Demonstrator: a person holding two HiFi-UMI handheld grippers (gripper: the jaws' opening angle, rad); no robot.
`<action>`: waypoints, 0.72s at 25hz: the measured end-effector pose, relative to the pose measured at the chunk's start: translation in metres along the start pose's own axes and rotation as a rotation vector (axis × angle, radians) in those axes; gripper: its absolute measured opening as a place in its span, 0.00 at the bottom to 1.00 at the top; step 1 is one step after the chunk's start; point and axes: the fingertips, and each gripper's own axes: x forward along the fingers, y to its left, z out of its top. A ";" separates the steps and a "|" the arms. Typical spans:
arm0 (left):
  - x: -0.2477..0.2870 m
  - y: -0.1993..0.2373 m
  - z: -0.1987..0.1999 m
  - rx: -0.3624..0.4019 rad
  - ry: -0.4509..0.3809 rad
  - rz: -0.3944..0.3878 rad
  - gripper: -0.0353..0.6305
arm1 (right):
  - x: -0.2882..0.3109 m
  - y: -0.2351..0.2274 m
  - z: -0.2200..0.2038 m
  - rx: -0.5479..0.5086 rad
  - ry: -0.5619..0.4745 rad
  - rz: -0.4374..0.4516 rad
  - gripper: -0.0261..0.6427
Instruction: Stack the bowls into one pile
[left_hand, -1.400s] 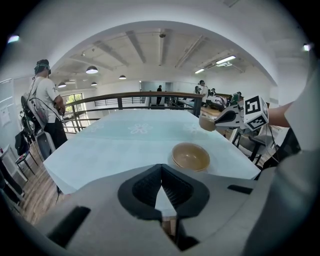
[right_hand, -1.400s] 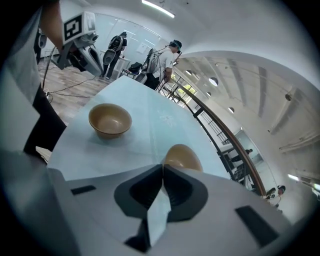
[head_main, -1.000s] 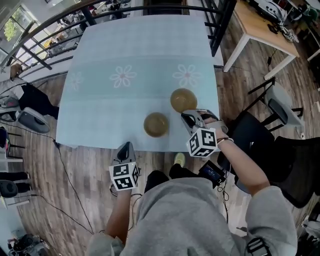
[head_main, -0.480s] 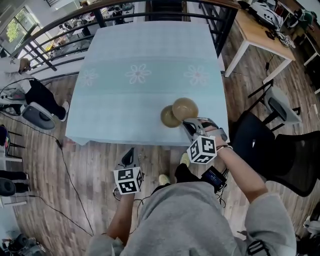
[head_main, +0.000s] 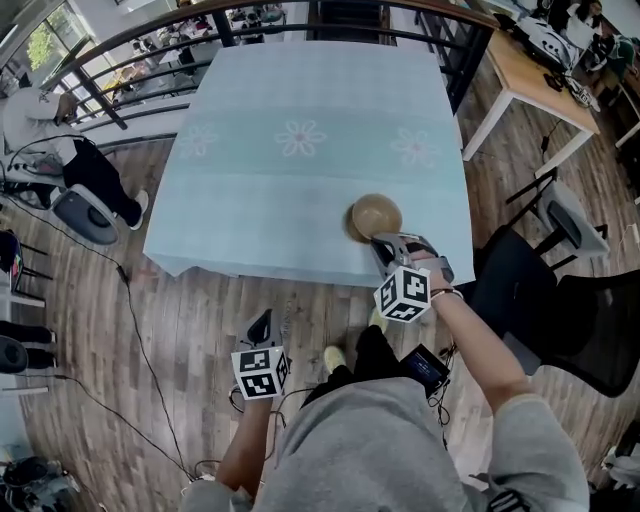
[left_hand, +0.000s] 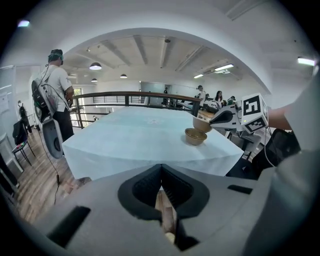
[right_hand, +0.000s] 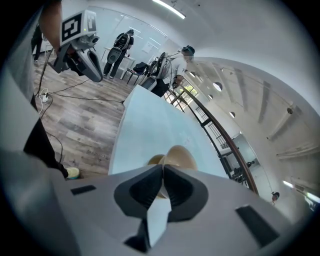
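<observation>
Since a second ago the two bowls, which sat apart on the table (head_main: 300, 220), have come together: the upper bowl (head_main: 376, 213) now hangs over the lower bowl (head_main: 352, 226) and hides nearly all of it. The left gripper (head_main: 262, 323) has drawn back from the table's near edge.

From the head view, the right gripper (head_main: 384, 242) reaches in from the near right corner of the table and has the upper bowl by its near rim. The left gripper hangs over the wooden floor (head_main: 190, 330), clear of the table.

From the left gripper view, that gripper's jaws are pressed together with nothing in them. Across the table the lower bowl (left_hand: 195, 136) stands on the blue cloth near the right edge. The upper bowl (left_hand: 201, 124) is tilted just above it, and I cannot tell whether they touch.

From the right gripper view, the jaws are clamped on the rim of the upper bowl (right_hand: 179, 156). The lower bowl (right_hand: 154, 160) peeks out on its left.
</observation>
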 end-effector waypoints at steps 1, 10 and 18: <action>-0.004 0.003 -0.004 -0.018 0.005 0.003 0.08 | 0.005 0.003 0.001 -0.002 0.004 0.007 0.08; -0.016 0.013 -0.030 -0.047 0.050 0.039 0.08 | 0.036 0.022 -0.007 0.064 0.014 0.063 0.08; -0.020 0.022 -0.031 -0.042 0.066 0.044 0.08 | 0.047 0.025 -0.008 0.099 0.029 0.083 0.08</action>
